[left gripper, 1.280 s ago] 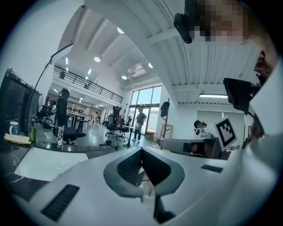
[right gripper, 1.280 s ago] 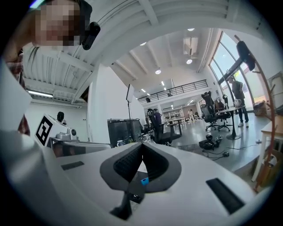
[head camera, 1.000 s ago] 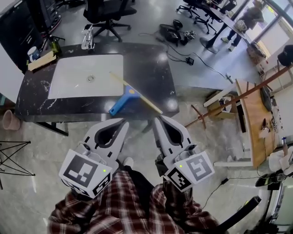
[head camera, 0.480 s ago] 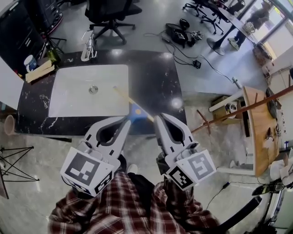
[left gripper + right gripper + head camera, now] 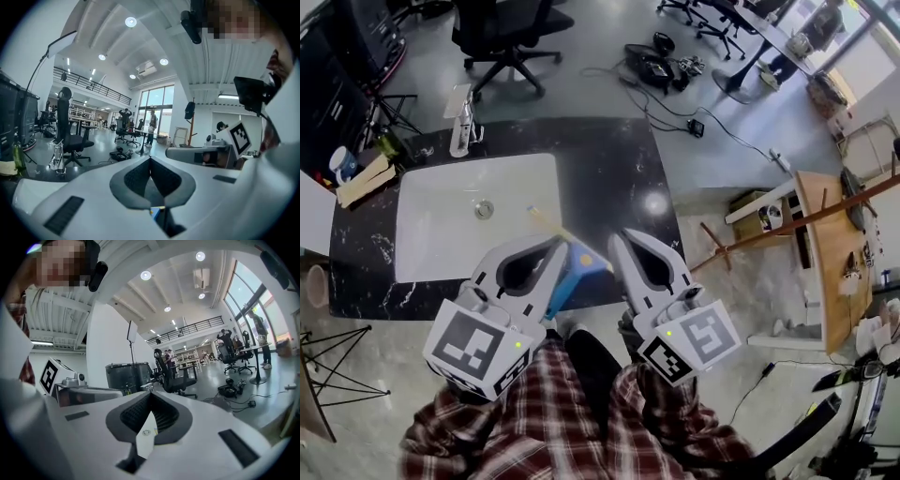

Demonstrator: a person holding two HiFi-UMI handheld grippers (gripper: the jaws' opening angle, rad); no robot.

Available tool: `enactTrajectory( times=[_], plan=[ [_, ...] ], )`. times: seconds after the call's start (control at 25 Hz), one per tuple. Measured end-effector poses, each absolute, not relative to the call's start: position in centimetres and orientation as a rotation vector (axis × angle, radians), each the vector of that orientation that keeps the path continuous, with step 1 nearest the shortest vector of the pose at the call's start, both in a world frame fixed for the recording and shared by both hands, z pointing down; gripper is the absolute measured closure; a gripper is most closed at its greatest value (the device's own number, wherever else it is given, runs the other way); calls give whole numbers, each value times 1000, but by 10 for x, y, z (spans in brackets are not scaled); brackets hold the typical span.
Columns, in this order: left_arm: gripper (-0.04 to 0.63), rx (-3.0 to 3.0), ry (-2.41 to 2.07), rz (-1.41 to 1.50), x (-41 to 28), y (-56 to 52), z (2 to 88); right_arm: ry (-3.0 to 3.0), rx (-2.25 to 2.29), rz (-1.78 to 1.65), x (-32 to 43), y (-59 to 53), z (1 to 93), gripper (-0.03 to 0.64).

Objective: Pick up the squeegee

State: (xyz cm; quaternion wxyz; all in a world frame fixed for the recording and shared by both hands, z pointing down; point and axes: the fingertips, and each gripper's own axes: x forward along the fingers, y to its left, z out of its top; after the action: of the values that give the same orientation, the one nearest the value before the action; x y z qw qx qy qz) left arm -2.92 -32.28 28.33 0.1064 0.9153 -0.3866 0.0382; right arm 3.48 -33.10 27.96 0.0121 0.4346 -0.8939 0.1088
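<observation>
- Squeegee (image 5: 579,265) found lying flat on black counter (image 5: 619,169), near front edge, just right of white sink (image 5: 441,216), partly hidden behind gripper tips.
- Judged light and stiff. Blue handle likely smooth plastic, thin pale blade (image 5: 546,221) likely flexible. Hold best taken across handle, not blade.
- Left gripper (image 5: 557,246) seen clenched, nothing held. Right gripper (image 5: 617,236) likewise closed, empty.
- Counter front edge close to handle: knock-off risk judged.
- Open room noted right of squeegee. Sink rim close on left.
</observation>
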Motion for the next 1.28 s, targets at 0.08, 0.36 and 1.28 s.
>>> enactTrajectory(
  times=[0.08, 0.36, 1.28],
  plan=[
    [586, 2683, -1125, 97, -25, -327, 282, -2776, 1350, 348, 39, -334, 281, 604],
    [584, 2662, -1138, 42, -14, -337, 275, -2764, 1306, 355, 54, -339, 282, 604],
    [416, 2551, -1056, 532, 6, -351, 355, -2794, 1228, 432, 74, -341, 298, 604]
  ],
)
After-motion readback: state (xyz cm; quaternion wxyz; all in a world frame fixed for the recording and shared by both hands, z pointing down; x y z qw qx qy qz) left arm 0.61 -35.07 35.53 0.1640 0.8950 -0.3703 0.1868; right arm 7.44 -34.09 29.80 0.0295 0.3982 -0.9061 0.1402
